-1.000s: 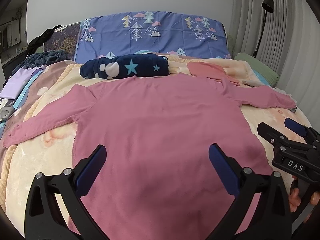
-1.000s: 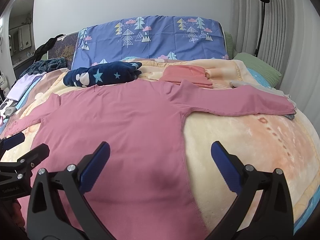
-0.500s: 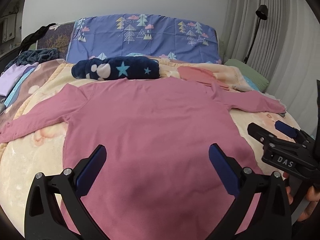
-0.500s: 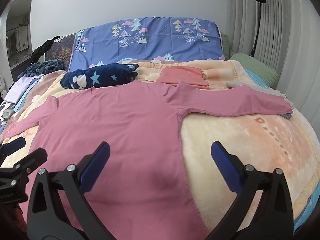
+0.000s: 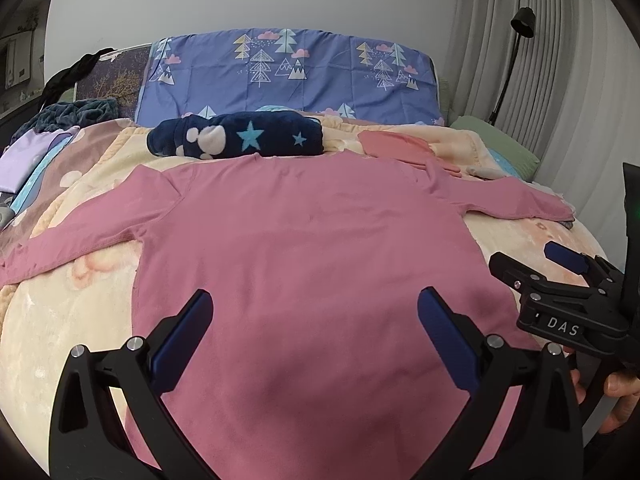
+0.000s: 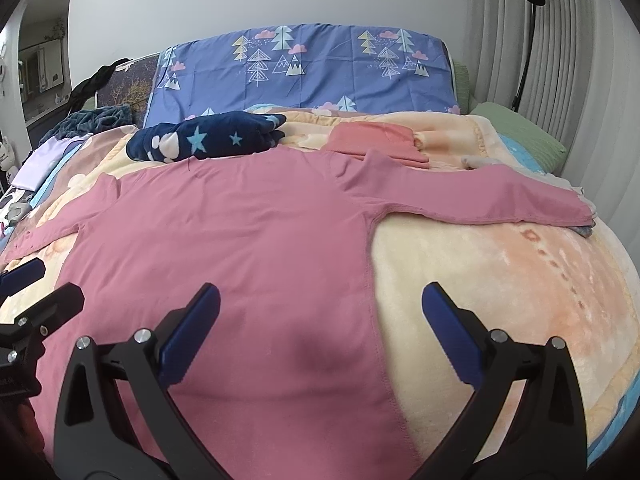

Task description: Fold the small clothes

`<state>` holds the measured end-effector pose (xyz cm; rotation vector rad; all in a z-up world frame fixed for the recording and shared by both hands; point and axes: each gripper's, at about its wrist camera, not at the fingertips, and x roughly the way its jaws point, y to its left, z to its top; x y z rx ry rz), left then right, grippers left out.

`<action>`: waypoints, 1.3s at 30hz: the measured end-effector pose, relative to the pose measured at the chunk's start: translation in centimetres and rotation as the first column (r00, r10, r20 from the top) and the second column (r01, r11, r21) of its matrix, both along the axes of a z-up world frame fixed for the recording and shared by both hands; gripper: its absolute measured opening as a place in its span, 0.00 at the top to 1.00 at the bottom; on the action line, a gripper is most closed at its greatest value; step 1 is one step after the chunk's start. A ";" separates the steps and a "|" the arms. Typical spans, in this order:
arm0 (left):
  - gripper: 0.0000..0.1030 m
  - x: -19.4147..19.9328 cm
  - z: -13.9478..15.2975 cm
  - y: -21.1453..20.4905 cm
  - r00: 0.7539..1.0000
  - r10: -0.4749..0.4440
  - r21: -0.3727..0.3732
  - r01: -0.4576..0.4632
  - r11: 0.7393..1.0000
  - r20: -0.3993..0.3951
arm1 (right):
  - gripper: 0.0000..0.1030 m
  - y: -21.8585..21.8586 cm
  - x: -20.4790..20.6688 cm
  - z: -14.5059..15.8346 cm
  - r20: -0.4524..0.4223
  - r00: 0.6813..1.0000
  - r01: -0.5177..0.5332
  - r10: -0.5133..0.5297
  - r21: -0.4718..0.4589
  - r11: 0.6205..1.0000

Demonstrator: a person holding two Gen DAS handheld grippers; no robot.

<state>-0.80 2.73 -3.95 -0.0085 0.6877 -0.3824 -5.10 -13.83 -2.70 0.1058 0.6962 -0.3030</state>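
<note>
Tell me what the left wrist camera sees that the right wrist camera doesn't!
Only the left wrist view shows the right gripper from the side, with DAS lettering and the hand holding it.

Only the right wrist view shows the shirt's side seam with bare blanket beside it, plus part of the left gripper at its left edge.

Both show the pink shirt spread flat with sleeves out, the star-patterned bundle, the folded pink garment, the tree-print pillow, and open, empty jaws.

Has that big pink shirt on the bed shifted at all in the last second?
No. The pink shirt lies as before: its collar still meets the navy star blanket, and its sleeve still starts just below the folded salmon garment.
</note>
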 end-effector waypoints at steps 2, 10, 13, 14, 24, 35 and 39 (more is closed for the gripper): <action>0.01 0.1 -0.1 0.3 1.000 0.002 -0.011 -0.003 1.000 -0.009 | 0.02 0.2 0.1 -0.1 -0.002 1.000 -0.005 0.005 -0.001 1.000; 0.04 -0.3 -0.1 0.7 1.000 -0.013 0.001 0.013 1.000 0.009 | 0.02 1.2 0.1 0.2 0.022 0.999 -0.039 0.039 0.019 0.999; 0.04 -0.2 -0.2 0.9 1.000 -0.010 -0.001 0.010 1.000 0.005 | 0.02 1.5 0.0 0.2 0.032 0.998 -0.049 0.048 0.019 0.999; 0.05 -0.2 -0.3 1.0 1.000 -0.009 -0.002 0.009 1.000 0.002 | 0.02 1.6 0.0 0.2 0.034 0.998 -0.052 0.052 0.015 0.999; 0.22 0.1 -0.8 1.1 0.999 -0.024 -0.001 0.024 1.000 -0.022 | 0.02 1.4 -0.2 0.4 0.050 0.998 -0.047 0.046 0.006 0.999; 0.22 0.1 -1.1 1.2 0.999 -0.010 0.000 0.010 1.000 -0.036 | 0.02 1.4 -0.3 0.4 0.042 0.998 -0.039 0.038 0.020 0.999; 0.22 0.4 -1.3 1.4 0.999 0.000 0.000 0.000 1.000 -0.048 | 0.02 1.4 -0.2 0.3 0.039 0.999 -0.038 0.037 0.018 0.999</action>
